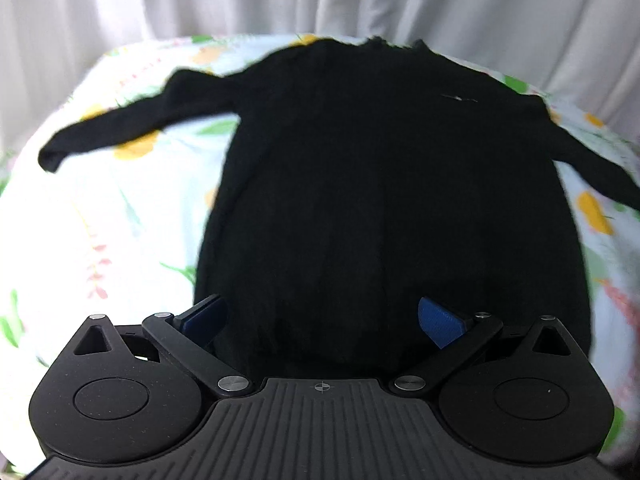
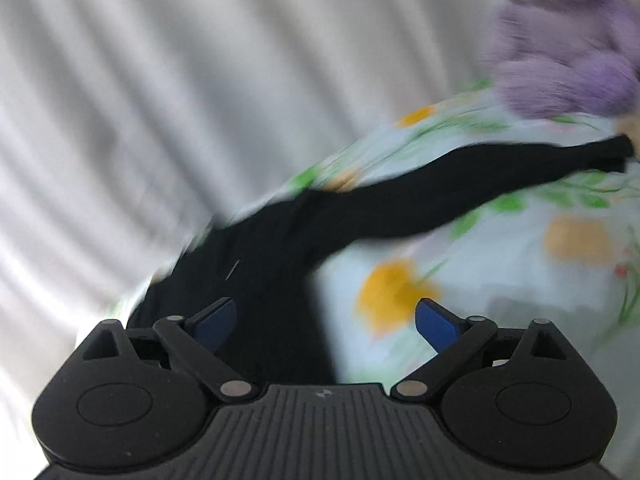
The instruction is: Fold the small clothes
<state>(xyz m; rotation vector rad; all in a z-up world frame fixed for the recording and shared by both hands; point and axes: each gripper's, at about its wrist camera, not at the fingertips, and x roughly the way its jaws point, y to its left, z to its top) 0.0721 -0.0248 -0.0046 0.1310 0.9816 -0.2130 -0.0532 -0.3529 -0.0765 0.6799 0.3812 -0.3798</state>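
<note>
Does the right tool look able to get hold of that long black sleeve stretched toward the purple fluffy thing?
Probably yes. The right tool is open and empty, and the black sleeve lies flat on the floral sheet with nothing on top of it. Only the cuff ends close to the purple fluffy item.

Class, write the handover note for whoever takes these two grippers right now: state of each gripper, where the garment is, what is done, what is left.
Left gripper: open, empty, poised at the hem of the black long-sleeved top.
Right gripper: open, empty, over the top's side edge; this view is motion-blurred.
The top lies spread on the floral sheet, with one sleeve out to the left and the other sleeve out to the right, reaching toward a fluffy purple item.
Done: garment laid out flat.
Left: all folds; no fold is visible yet. Probably start with the sleeves.
</note>
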